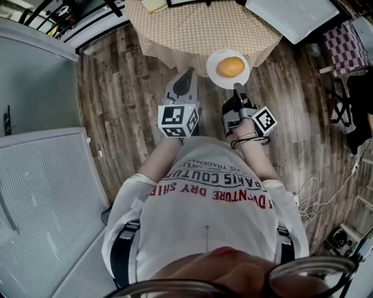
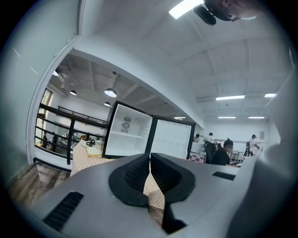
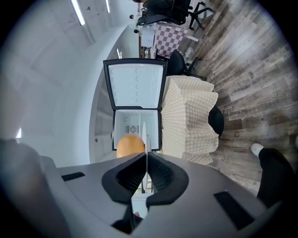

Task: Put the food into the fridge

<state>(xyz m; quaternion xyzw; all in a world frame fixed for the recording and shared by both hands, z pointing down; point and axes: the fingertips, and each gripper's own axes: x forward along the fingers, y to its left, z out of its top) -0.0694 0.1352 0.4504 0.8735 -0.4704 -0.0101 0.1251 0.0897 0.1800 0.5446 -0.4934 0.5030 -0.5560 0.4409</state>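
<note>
An orange-brown bun [image 1: 230, 67] lies on a small white plate [image 1: 217, 77], which hangs over the floor just before the table. My right gripper [image 1: 237, 88] is shut on the plate's near rim. In the right gripper view the plate [image 3: 145, 135] shows edge-on between the pads, with the bun [image 3: 130, 145] to its left. My left gripper [image 1: 185, 75] is beside it on the left, shut with nothing in it [image 2: 150, 160]. A small white fridge [image 3: 137, 106] stands open on the table, its inside showing [image 2: 128, 132].
The table [image 1: 192, 29] wears a beige checked cloth and lies straight ahead; the fridge's open white door [image 1: 291, 17] reaches over its right end. A tall grey cabinet [image 1: 41, 174] stands on the left. A checked chair [image 1: 345, 45] and cables [image 1: 315, 198] are on the right.
</note>
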